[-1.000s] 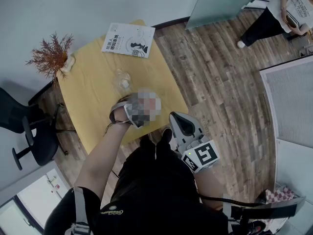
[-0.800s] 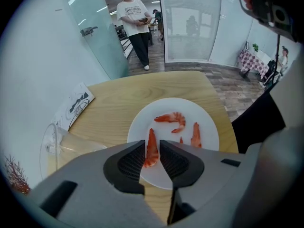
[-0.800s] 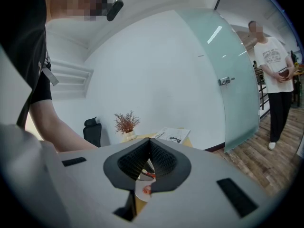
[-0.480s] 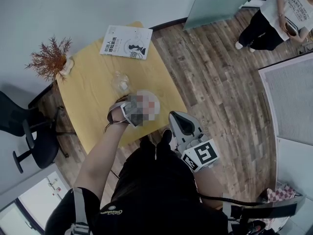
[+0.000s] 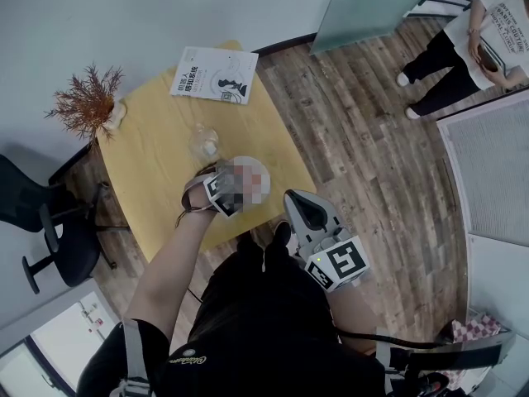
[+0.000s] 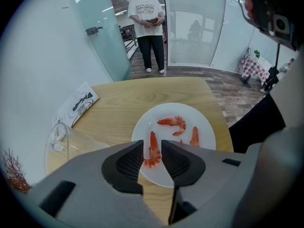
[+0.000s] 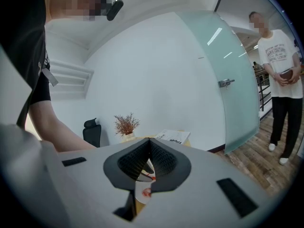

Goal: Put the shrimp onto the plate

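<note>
The shrimp [image 6: 152, 155] shows between the pads of the left gripper [image 6: 152, 144], whose jaws have just been opening and now stand released, neither pad pressing it, so it seems let go onto the near left part of the plate [image 6: 164, 113] on the desk [image 6: 118, 99]. Two more shrimp [image 6: 173, 123] lie further right there. The right gripper [image 7: 150, 141] waits clenched and empty, probably kept clear

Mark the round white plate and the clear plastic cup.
Round white plate [image 6: 145, 122], left gripper view, bare left side.
Clear plastic cup [image 6: 66, 144], left gripper view, side wall.
</note>
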Demonstrator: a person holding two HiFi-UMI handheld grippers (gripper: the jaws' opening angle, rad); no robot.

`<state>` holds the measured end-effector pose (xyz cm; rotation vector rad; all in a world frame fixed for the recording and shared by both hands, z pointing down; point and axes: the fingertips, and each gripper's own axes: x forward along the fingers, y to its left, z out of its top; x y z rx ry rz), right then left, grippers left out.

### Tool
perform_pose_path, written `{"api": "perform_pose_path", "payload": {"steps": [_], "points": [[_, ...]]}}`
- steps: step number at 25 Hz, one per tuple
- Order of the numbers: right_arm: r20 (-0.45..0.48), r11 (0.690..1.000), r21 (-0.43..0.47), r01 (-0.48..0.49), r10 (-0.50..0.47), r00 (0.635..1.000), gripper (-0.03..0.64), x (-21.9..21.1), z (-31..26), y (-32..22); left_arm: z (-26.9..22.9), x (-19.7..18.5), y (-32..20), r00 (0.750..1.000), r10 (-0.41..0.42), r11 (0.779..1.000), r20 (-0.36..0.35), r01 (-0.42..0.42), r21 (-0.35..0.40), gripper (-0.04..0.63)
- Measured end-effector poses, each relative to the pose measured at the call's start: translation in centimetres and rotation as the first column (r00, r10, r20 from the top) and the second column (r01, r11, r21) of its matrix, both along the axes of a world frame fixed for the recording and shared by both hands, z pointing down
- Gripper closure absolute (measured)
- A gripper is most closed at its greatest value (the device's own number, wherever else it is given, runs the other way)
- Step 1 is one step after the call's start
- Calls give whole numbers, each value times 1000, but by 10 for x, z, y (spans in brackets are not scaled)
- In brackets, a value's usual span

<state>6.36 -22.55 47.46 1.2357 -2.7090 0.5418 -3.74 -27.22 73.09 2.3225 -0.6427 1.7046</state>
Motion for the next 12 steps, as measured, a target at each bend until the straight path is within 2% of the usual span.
{"api": "perform_pose_path", "payload": {"steps": [4,7,12], "points": [[-1,1000,8,3,-3,1000,614,0,-3,1,-4,1,2,1000,-7,1000,-10,7,0,472],[-2,1000,12,6,-6,1000,614,0,-4,2,-15,0,0,999,-24,999,-23,25,26,487],[2,1000,15,6,-6,1000,614,0,-8,3,-45,5,-1,991,-71,996,-116,77,49,526]]}}
